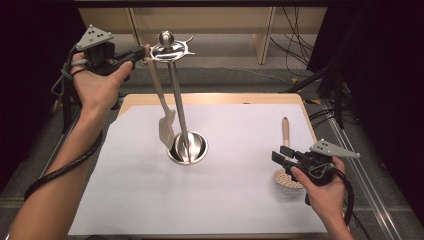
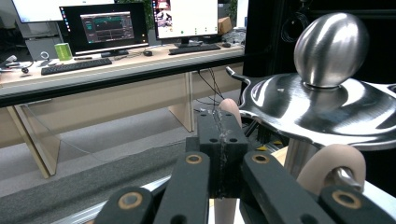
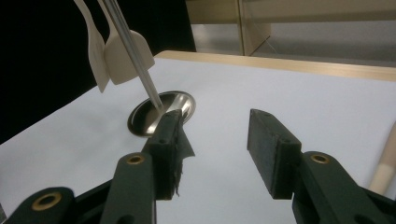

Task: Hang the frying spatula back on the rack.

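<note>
Up at the top of the tall polished steel utensil stand (image 1: 179, 100), the left gripper (image 1: 141, 52) has its jaws clamped on the tip of the pale wooden slotted spatula's (image 1: 161, 100) handle, right beside the stand's hooked crown and ball finial (image 2: 330, 46). The spatula hangs tilted, blade low, just above the round steel base dish (image 1: 199, 145). It looks light and stiff, smooth-finished wood, so a pinch near the handle end lets it swing; a firm, squared grip matters while the end is worked around a hook. The stand itself looks heavy-bottomed yet tall, so I judge a sideways tug could rock it.

Over on the white sheet covering the desk (image 1: 235, 200), the right gripper (image 1: 280, 154) hovers with jaws apart, holding nothing, just above the wooden-handled perforated skimmer (image 1: 286, 167) lying flat. Its slim handle (image 1: 285, 131) looks like the sensible place to take hold, mid-length, since the round pierced head lies flush against the paper.
</note>
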`<state>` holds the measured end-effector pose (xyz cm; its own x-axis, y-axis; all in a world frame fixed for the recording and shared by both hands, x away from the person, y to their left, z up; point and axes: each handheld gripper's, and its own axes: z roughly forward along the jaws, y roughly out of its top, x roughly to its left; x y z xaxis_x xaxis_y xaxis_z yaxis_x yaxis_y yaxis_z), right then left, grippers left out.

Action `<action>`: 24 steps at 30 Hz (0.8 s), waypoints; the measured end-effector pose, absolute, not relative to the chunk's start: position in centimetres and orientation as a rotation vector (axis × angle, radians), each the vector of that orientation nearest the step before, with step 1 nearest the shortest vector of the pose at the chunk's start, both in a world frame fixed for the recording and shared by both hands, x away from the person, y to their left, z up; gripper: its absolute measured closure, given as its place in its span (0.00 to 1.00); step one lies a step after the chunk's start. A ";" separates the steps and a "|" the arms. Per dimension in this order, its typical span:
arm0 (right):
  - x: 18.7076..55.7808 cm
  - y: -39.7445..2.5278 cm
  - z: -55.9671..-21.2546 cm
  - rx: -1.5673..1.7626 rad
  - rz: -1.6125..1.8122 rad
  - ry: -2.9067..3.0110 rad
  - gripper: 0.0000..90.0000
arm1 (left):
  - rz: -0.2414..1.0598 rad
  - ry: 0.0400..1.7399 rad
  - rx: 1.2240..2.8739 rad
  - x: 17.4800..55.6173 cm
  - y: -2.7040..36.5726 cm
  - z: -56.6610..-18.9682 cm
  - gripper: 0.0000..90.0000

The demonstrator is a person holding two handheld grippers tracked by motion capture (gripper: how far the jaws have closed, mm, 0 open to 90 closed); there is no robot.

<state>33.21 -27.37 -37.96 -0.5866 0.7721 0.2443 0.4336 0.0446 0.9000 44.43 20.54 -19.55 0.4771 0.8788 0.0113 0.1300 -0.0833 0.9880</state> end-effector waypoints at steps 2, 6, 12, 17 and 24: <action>33.2 -27.4 -38.0 1.228 1.551 2.019 0.63 | 0.795 0.913 1.547 44.6 20.5 -19.5 0.99; 33.3 -27.4 -38.0 1.216 1.564 2.022 0.63 | 0.792 0.914 1.548 44.8 20.4 -19.5 0.99; 33.2 -27.4 -38.0 1.226 1.554 2.021 0.62 | 0.792 0.909 1.543 44.7 20.6 -19.6 0.99; 33.2 -27.5 -37.9 1.229 1.557 2.014 0.62 | 0.786 0.869 1.493 43.9 21.5 -20.2 0.93; 33.3 -28.2 -37.8 1.265 1.506 1.995 0.62 | 0.810 0.835 1.463 41.1 23.2 -21.4 0.83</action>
